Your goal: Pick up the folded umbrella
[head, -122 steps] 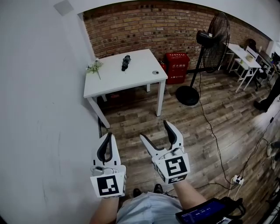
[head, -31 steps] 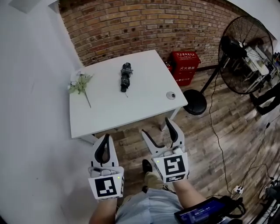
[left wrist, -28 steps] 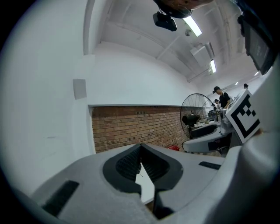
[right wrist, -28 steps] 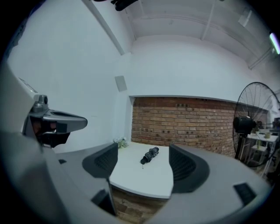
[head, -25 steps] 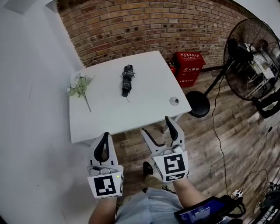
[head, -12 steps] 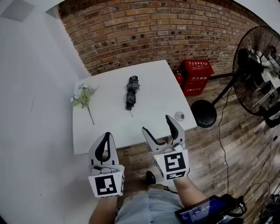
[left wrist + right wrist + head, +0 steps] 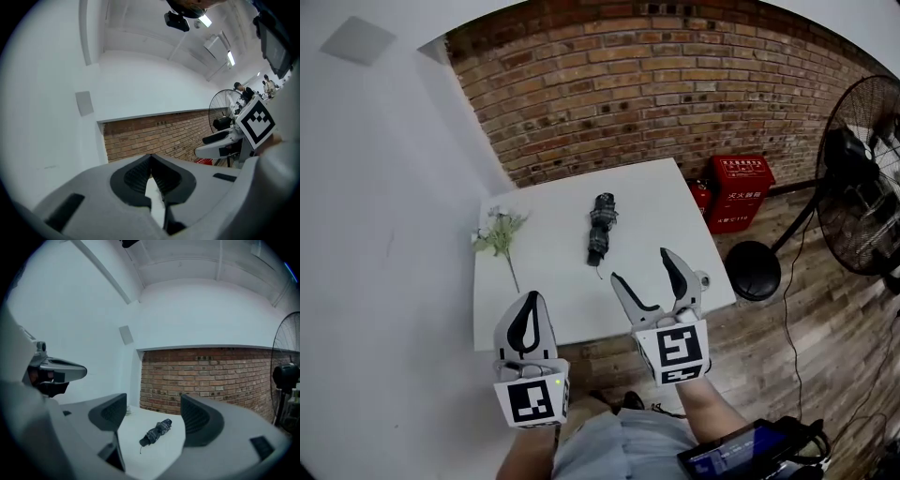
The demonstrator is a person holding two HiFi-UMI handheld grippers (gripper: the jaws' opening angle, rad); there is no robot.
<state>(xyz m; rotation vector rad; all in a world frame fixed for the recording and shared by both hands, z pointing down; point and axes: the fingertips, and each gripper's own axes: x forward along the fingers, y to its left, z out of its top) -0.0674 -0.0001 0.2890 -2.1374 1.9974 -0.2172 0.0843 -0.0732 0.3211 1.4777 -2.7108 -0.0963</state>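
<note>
The folded umbrella, dark with a plaid pattern, lies on the white table, its strap end toward me. It also shows in the right gripper view, where the umbrella lies some way ahead, framed between the two jaws. My right gripper is open and empty over the table's near edge, short of the umbrella. My left gripper hovers at the near left edge; its pads meet with nothing between them.
A sprig of artificial flowers lies on the table's left side. A brick wall stands behind the table and a white wall to the left. Red boxes and a standing fan with a round base are to the right.
Both grippers have moved forward and a little up, from over the floor to the table's near edge. The table and umbrella appear closer. Neither gripper's jaws have visibly changed.
</note>
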